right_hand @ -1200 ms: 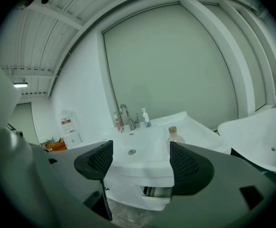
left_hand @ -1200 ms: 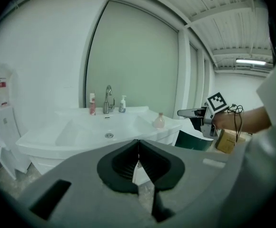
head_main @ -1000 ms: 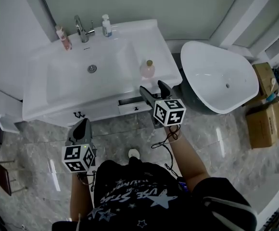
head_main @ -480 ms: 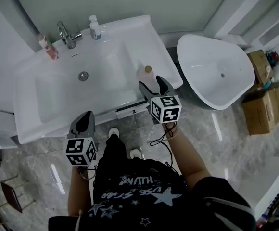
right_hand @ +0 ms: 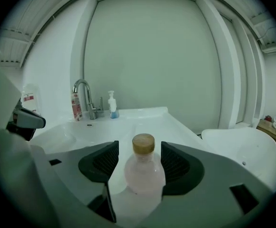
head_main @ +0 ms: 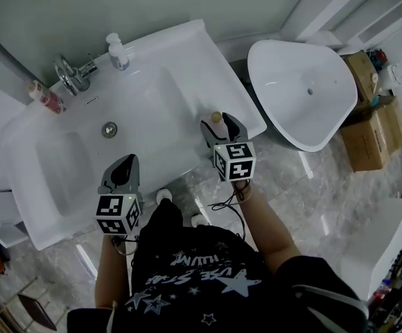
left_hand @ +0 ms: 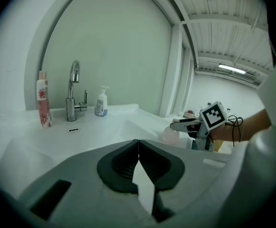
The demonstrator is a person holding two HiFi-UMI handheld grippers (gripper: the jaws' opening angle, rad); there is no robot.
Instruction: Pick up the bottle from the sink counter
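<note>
The right tongs [right_hand: 139, 161] are released, their two dark padded jaws spread wide, and the bottle [right_hand: 144, 172] stands upright between them on the white table [head_main: 204, 64]. It is a pale pink, see-through bottle with a tan cap [right_hand: 143, 144]. The cap rises level with the jaws' upper edges, while the body sits low in the gap. Whether either pad touches the bottle's side I cannot tell. In the head view the cap shows between the two jaw tips, with the marker cube [head_main: 233, 161] of these tongs just behind them.

The left tongs [left_hand: 138, 147] are clenched on nothing, the jaws meeting in a thin line. They hang to the left of the right tongs, well apart from them and above the table's near edge. In the left gripper view the right tongs and the bottle lie off to the right.

Ahead of the left tongs lies the basin [head_main: 138, 116]. Beyond it, at the far edge of the table, stands a chrome faucet [head_main: 73, 71], with a pink tube [head_main: 46, 97] upright to its left and a small pump bottle [head_main: 118, 52] to its right. Right of the right tongs, past the table's end, sits a white tub [head_main: 298, 89], and further right are cardboard boxes [head_main: 367, 127] on the floor
</note>
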